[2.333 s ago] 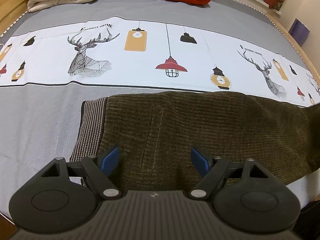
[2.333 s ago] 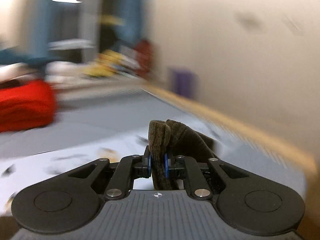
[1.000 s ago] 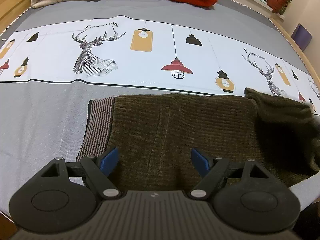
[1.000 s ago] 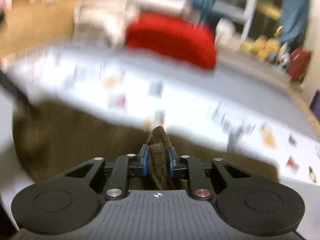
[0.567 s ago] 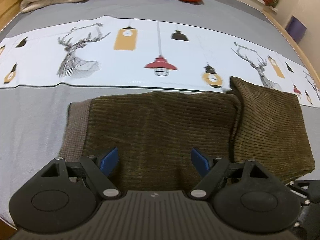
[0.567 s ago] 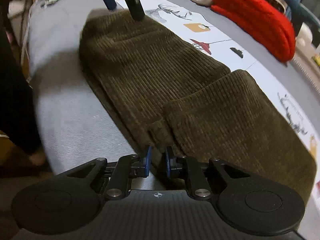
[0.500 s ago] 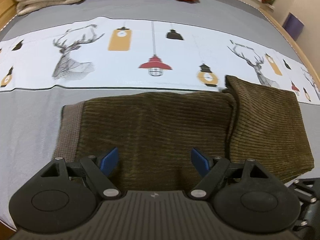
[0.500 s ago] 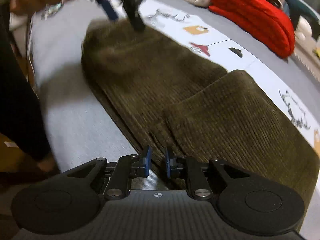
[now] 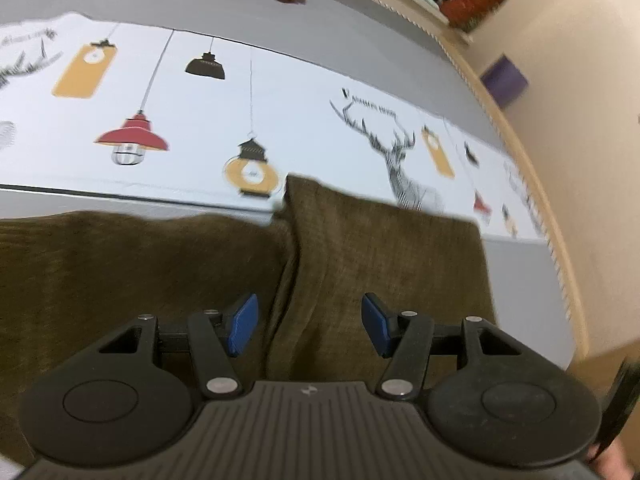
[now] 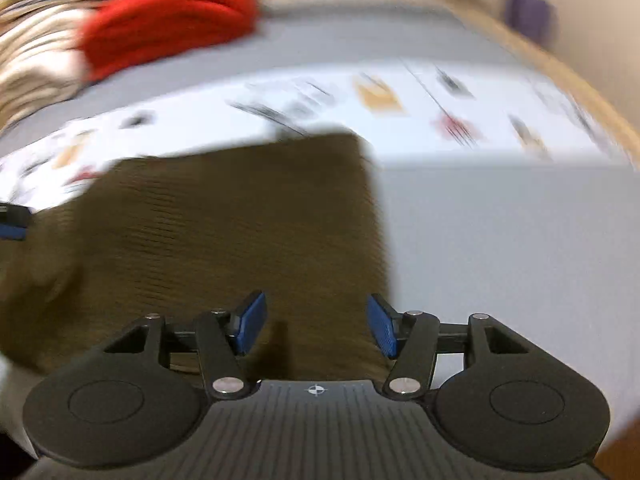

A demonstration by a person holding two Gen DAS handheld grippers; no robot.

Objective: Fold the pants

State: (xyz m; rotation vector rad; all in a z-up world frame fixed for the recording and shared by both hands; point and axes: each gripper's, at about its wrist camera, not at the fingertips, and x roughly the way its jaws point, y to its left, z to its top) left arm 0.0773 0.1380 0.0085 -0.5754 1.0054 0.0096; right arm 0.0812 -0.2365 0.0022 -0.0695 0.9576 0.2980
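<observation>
While the bed (image 9: 360, 12) fills both views, the pants (image 9: 120, 264) lie across its near grey strip, their long axis running left to right in the left wrist view, just below the printed white band (image 9: 280, 100). A folded-over layer sits on the right part of them, its edge a raised ridge down the frame's centre. In the right wrist view the pants (image 10: 240, 216) take the centre and left, their right edge running down toward the lower middle, bare grey sheet beyond it.

The left gripper (image 9: 308, 326) hangs over that ridge, jaws closing, pads clear of the cloth. The right gripper (image 10: 316, 328) sits over the pants' right edge, jaws opening, nothing pinched. By my reading, the right one is nearer the folded end, so any second fold toward the frame's left would start there.
</observation>
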